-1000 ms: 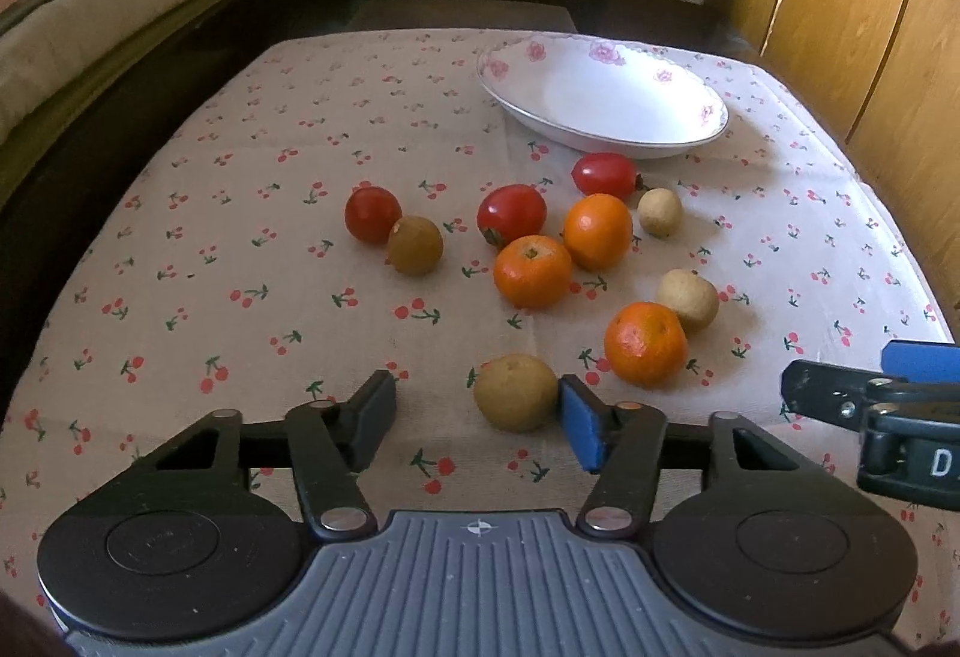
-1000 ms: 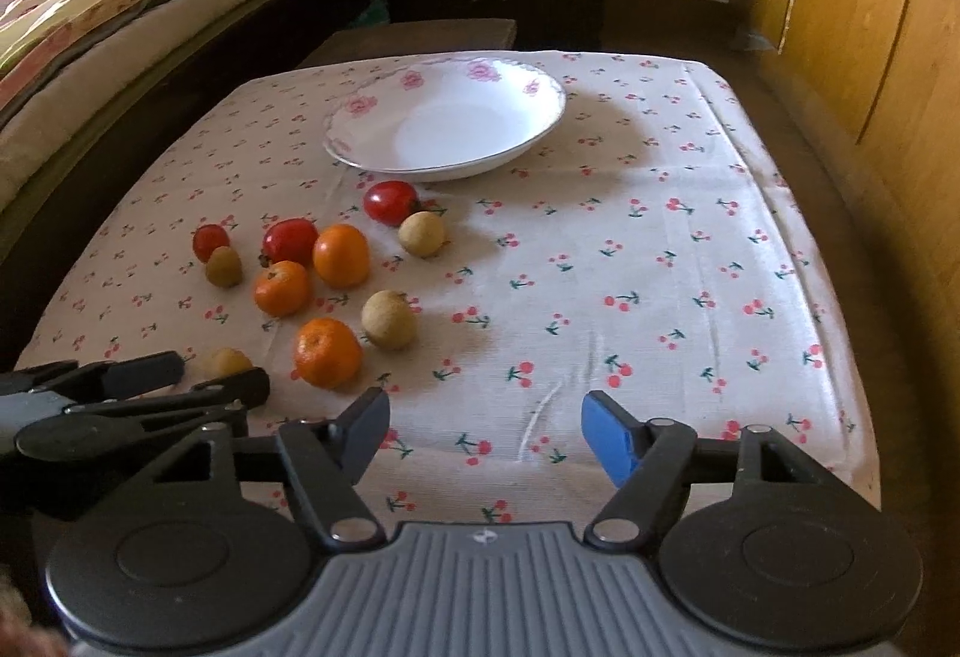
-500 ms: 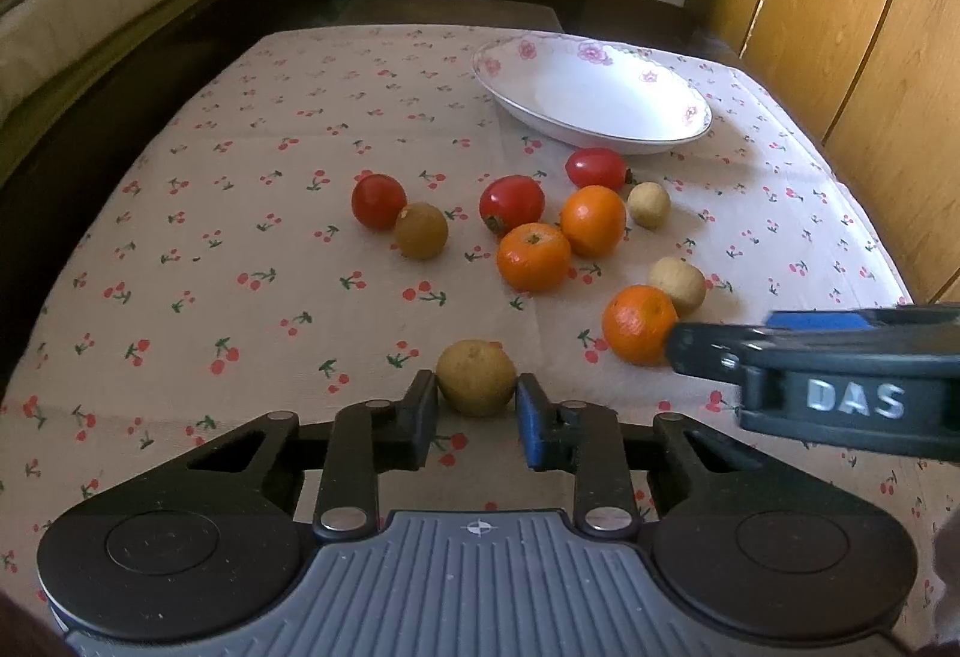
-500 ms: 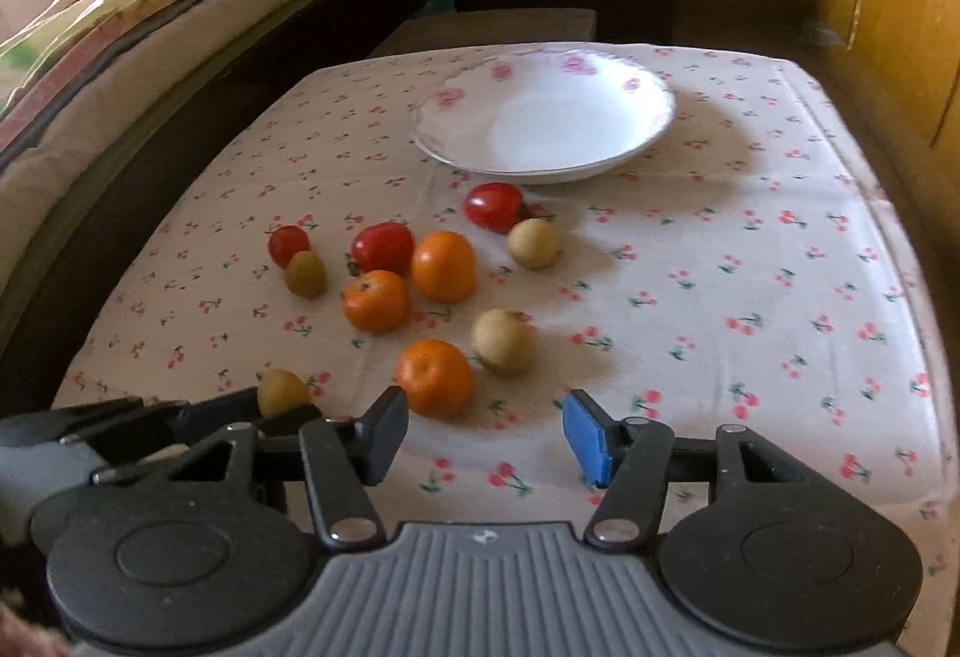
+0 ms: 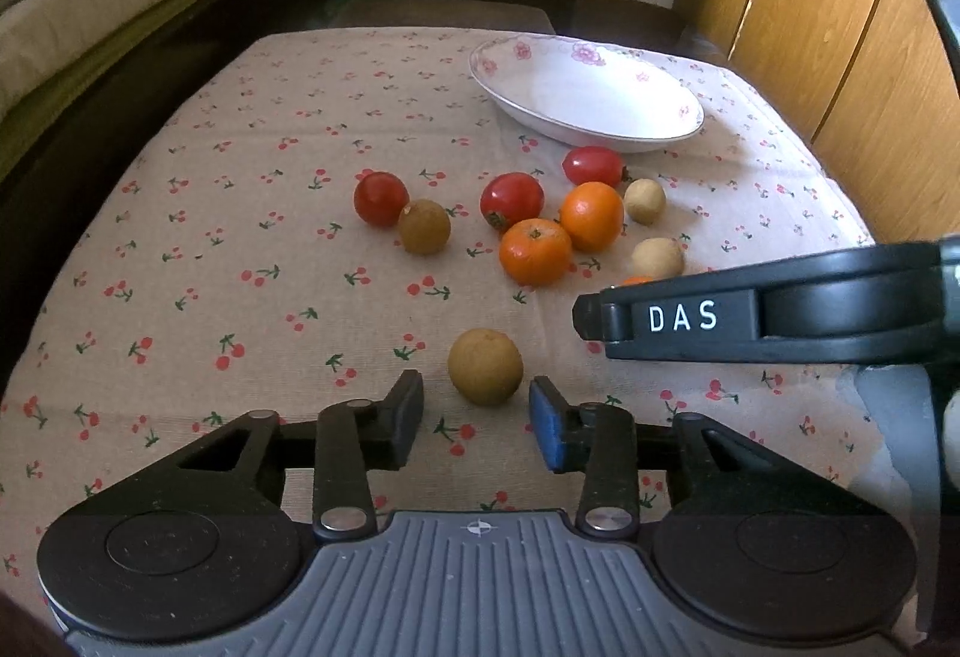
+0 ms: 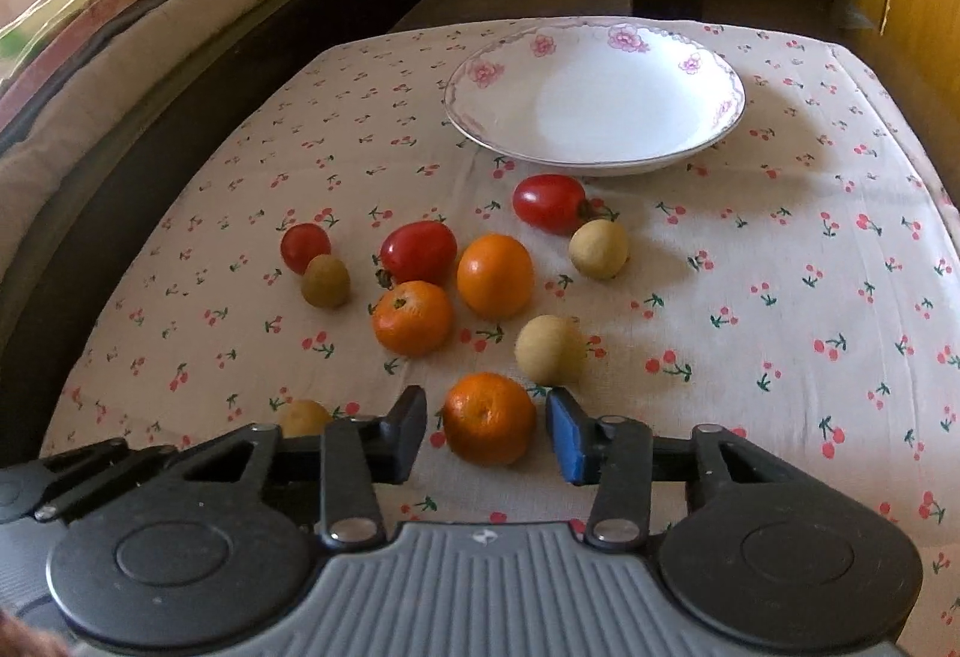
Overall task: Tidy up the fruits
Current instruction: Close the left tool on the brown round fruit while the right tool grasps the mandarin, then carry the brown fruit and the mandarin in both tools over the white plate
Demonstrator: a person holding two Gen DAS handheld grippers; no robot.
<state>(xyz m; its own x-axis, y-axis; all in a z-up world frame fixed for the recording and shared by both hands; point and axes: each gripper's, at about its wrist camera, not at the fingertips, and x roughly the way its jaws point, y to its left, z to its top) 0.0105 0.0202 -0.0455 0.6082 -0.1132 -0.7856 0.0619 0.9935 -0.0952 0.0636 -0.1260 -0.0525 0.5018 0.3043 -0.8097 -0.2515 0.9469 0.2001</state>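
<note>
Fruit lies loose on the cloth-covered surface (image 6: 780, 249), short of the white bowl (image 6: 594, 105). We see the left tool (image 5: 477, 411) parted around a brown longan (image 5: 485, 366), pads clear of it on both sides. We see the right tool (image 6: 487, 426) likewise parted around the nearest mandarin (image 6: 489, 417), gripping nothing.
</note>
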